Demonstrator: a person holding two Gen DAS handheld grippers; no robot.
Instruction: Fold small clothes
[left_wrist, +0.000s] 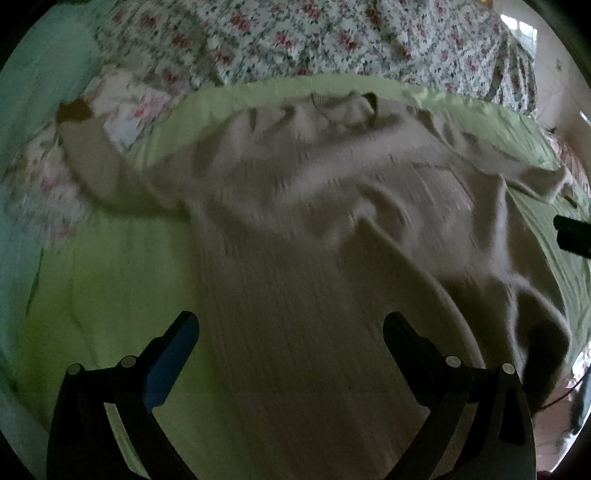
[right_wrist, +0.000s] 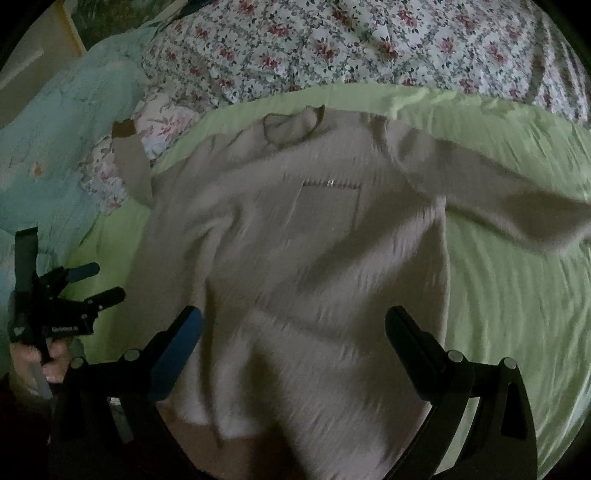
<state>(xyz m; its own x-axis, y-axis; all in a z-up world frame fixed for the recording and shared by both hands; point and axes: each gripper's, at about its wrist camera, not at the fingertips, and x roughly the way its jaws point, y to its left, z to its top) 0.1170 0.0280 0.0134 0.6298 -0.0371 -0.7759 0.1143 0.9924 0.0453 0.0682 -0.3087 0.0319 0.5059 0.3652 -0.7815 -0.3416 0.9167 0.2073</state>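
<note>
Beige sweater (right_wrist: 295, 236) is lying spread on the green sheet (right_wrist: 498, 295), collar at 12 o'clock. Left hand-held gripper (left_wrist: 290, 328) and right hand-held gripper (right_wrist: 293, 325) are hovering, jaws apart, empty. Risk: pinching sheet with hem, dragging wrinkles.

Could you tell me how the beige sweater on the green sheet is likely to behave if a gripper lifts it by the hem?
The sweater already lies in soft wrinkles, so it will probably sag and drape, not hold shape. Its spread sleeves would likely trail behind. The fuzzy knit looks grippy, so it may drag on the green sheet.
</note>
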